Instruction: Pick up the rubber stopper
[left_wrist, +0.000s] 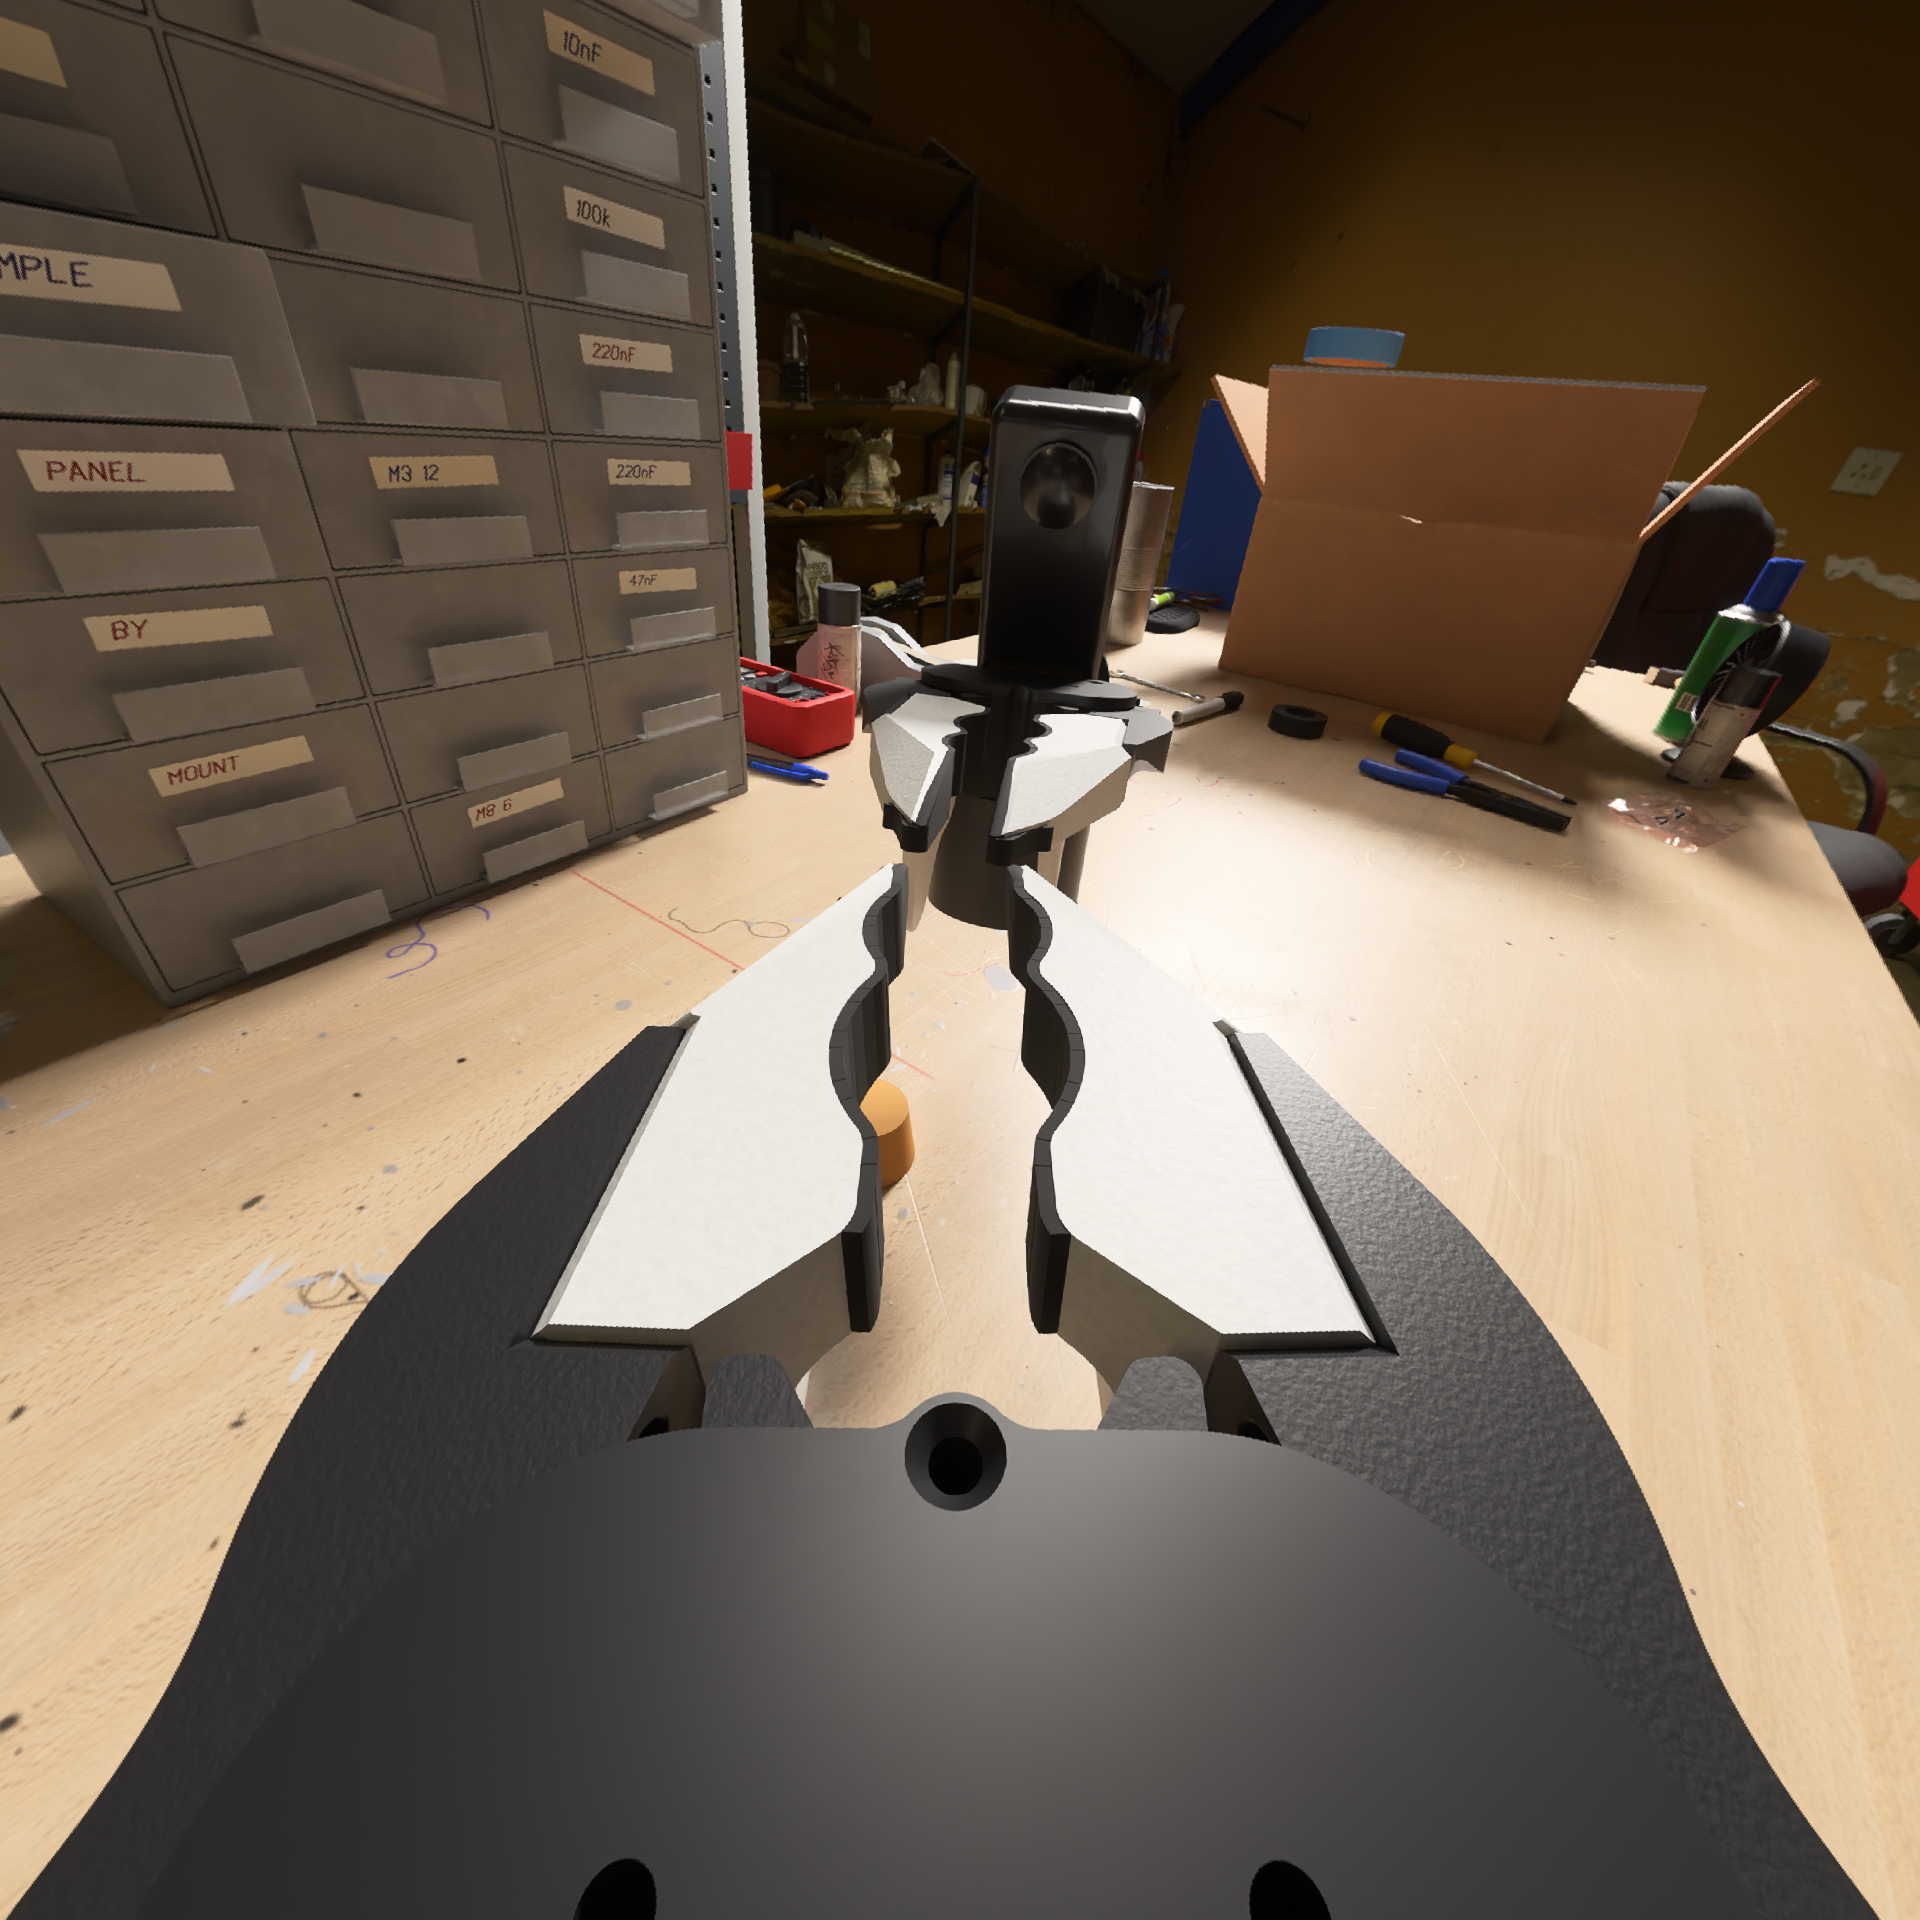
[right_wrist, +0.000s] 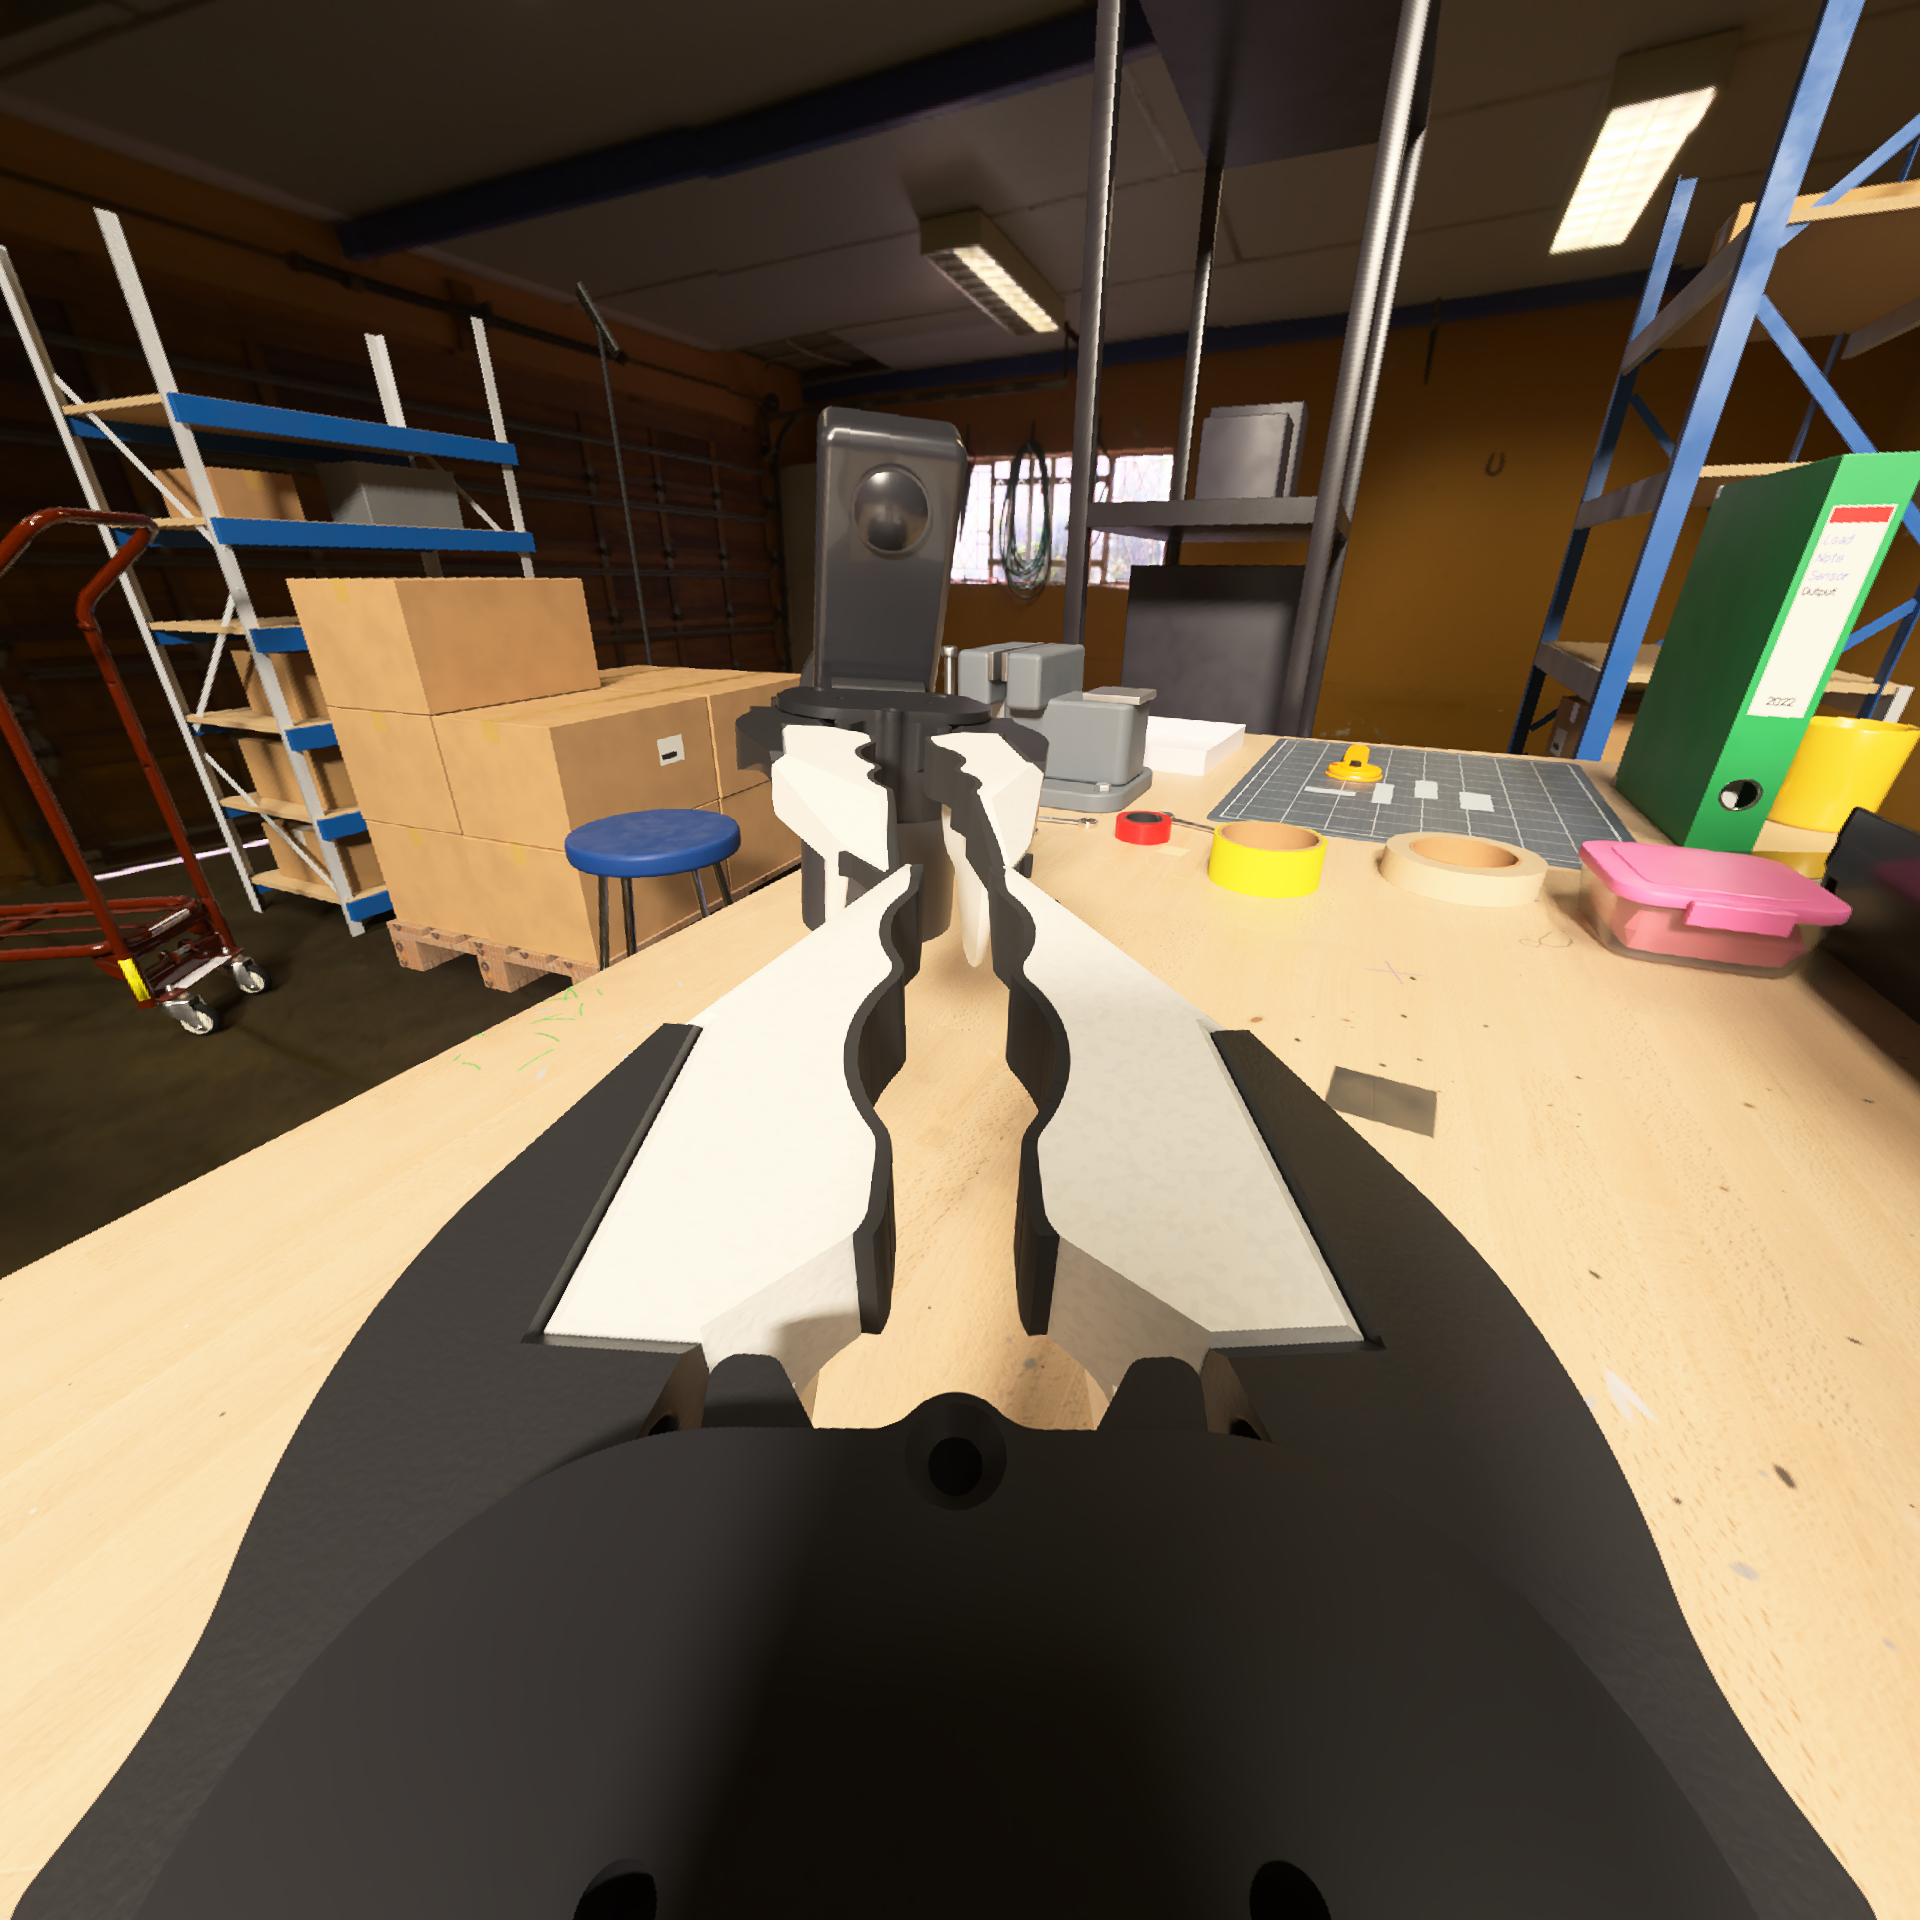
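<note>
The rubber stopper (left_wrist: 891, 1135) is a small orange plug standing on the wooden bench (left_wrist: 1455, 1143). In the left wrist view it shows in the gap between my fingers, partly hidden behind the left finger (left_wrist: 748, 1122). My left gripper (left_wrist: 961, 878) is open and empty, hovering over the stopper. My right gripper (left_wrist: 961, 847) faces it tip to tip just beyond. In the right wrist view my right gripper (right_wrist: 956, 873) is open and empty, with the left gripper (right_wrist: 899, 821) straight ahead. The stopper is not visible there.
A grey drawer cabinet (left_wrist: 312, 520) stands at the left, with a red tray (left_wrist: 795, 712) beside it. A cardboard box (left_wrist: 1455, 540), screwdrivers (left_wrist: 1465, 774) and a spray can (left_wrist: 1725, 665) lie far right. Tape rolls (right_wrist: 1268, 857), a pink box (right_wrist: 1704, 904) and a green binder (right_wrist: 1787, 644) show in the right wrist view.
</note>
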